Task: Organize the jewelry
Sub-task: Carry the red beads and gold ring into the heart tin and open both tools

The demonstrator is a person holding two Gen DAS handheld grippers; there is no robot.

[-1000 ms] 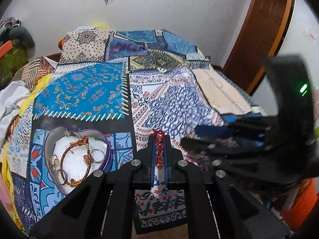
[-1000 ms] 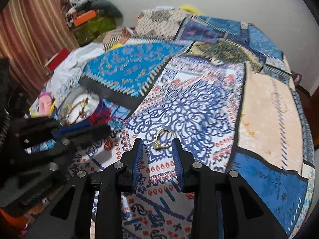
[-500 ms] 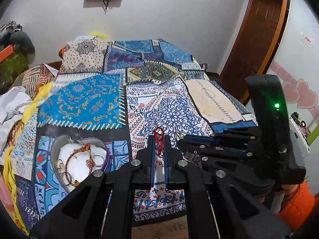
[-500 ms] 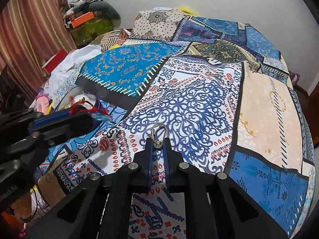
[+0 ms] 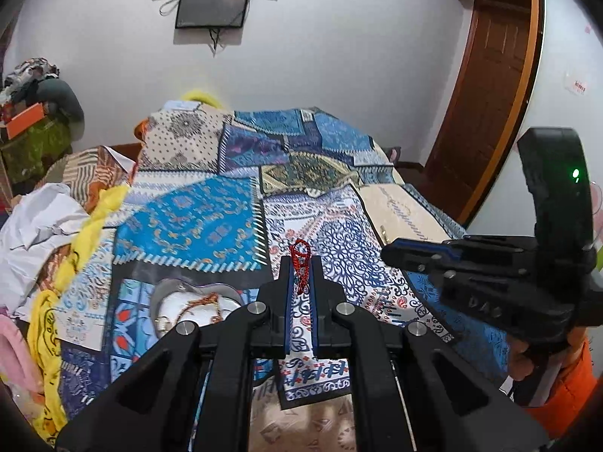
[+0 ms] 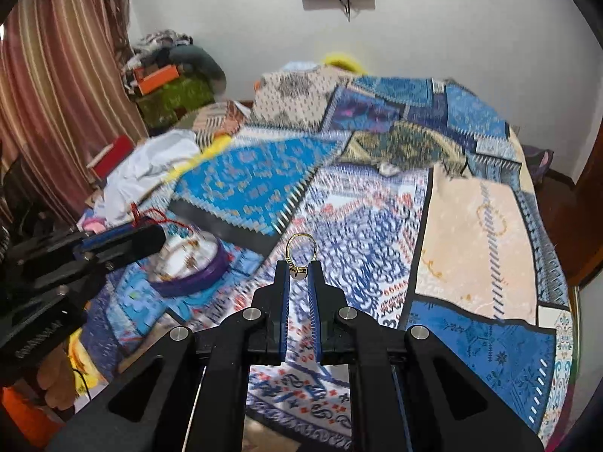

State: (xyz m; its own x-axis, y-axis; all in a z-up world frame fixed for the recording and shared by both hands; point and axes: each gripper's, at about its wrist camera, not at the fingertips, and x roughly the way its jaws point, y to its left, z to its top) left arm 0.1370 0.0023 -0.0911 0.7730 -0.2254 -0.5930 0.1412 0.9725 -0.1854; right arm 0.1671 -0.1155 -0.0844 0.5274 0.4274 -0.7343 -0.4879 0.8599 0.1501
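My left gripper (image 5: 300, 263) is shut on a red cord bracelet (image 5: 300, 263) and holds it above the patterned bedspread. It also shows at the left of the right wrist view (image 6: 158, 235), with the red cord (image 6: 150, 218) trailing from it. My right gripper (image 6: 299, 269) is shut on a gold ring (image 6: 299, 250) and holds it above the bed; it shows at the right of the left wrist view (image 5: 388, 254). A purple heart-shaped box (image 5: 166, 293) with white lining holds a beaded bracelet and several rings; it lies below and left of the left gripper and shows in the right wrist view (image 6: 196, 271).
The patchwork bedspread (image 5: 196, 222) covers the bed. White and yellow cloths (image 5: 45, 222) lie heaped at the left edge. A striped curtain (image 6: 56, 86) hangs at the left, a wooden door (image 5: 486, 94) stands at the right. A dark screen (image 5: 215, 3) hangs on the wall.
The right gripper has closed on the gold ring and lifted it off the bedspread. Both grippers have risen and tilted up, so more wall shows. The left still holds the red bracelet.
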